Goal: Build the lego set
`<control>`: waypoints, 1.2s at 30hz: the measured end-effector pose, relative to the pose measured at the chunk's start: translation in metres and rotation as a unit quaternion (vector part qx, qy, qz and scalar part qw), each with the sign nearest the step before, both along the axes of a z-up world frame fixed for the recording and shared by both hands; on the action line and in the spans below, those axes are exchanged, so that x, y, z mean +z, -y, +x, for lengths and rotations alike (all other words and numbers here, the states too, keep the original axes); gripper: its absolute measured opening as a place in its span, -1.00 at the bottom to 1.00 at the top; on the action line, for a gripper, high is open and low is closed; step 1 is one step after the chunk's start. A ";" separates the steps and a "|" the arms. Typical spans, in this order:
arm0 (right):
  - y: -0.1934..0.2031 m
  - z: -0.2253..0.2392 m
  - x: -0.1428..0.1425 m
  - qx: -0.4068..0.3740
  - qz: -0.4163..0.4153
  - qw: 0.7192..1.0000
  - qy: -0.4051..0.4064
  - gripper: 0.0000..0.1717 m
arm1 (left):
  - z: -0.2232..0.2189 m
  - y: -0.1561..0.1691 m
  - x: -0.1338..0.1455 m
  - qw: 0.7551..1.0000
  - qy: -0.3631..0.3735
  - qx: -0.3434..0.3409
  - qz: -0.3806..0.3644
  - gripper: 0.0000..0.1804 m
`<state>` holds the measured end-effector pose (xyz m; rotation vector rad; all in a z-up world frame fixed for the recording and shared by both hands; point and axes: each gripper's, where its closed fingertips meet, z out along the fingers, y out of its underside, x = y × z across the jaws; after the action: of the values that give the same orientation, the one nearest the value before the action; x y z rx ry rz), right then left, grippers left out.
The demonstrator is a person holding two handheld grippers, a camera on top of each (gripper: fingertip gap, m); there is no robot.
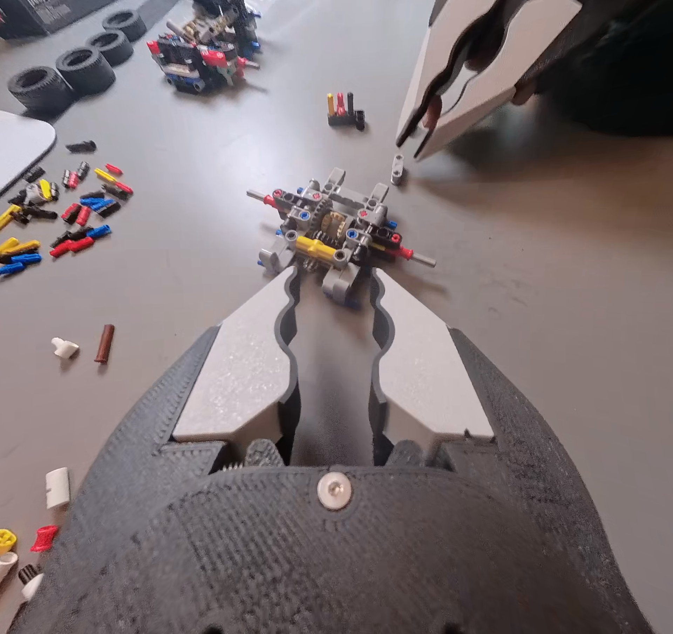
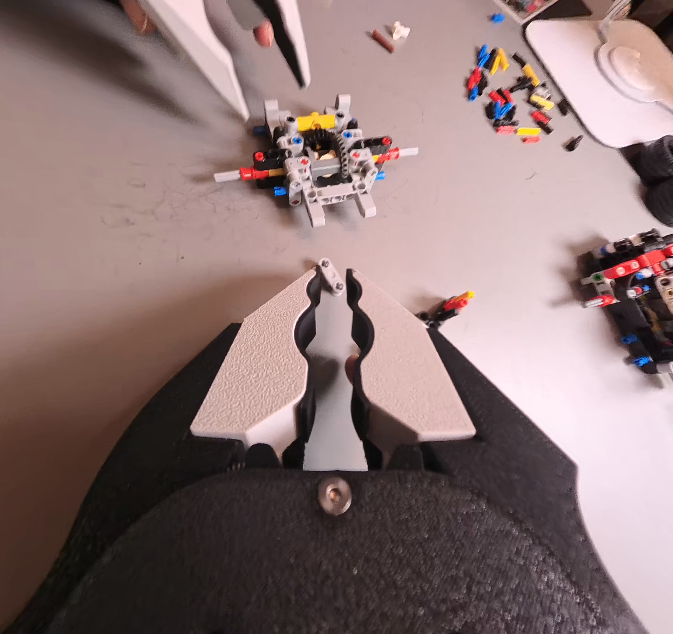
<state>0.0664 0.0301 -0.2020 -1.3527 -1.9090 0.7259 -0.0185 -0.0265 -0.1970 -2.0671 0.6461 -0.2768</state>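
While both grippers hover over the bench, left gripper fingers are spread around the gear assembly's near grey arm; right gripper fingers are spread, straddling a small grey link.

Lying scattered: four black tyres upper left, loose coloured pins at left, a half-built model above.

A small grey link lies flat on the worktop, between open fingers. The gear assembly, grey with a yellow bar, sits nearby.
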 end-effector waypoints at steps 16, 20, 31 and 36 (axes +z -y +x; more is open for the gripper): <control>-0.060 -0.001 0.053 -0.124 -0.021 0.980 -0.156 -0.91 | -0.023 0.001 -0.018 0.996 -0.070 0.047 -0.037 -0.97; -0.074 0.003 0.051 -0.155 -0.026 0.975 -0.156 -0.92 | -0.034 -0.001 -0.019 0.994 -0.072 0.070 -0.039 -0.97; -0.024 -0.018 0.041 -0.045 -0.022 0.990 -0.134 -0.78 | -0.054 -0.029 -0.020 0.988 -0.070 0.135 -0.026 -0.97; -0.006 -0.030 0.025 -0.012 0.032 0.995 -0.095 -0.67 | -0.060 -0.059 -0.017 0.981 -0.072 0.179 -0.019 -0.97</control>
<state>0.0362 0.0356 -0.1765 -1.2202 -1.7473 0.7472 -0.0785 0.0328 -0.2141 -2.2087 0.3432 0.0700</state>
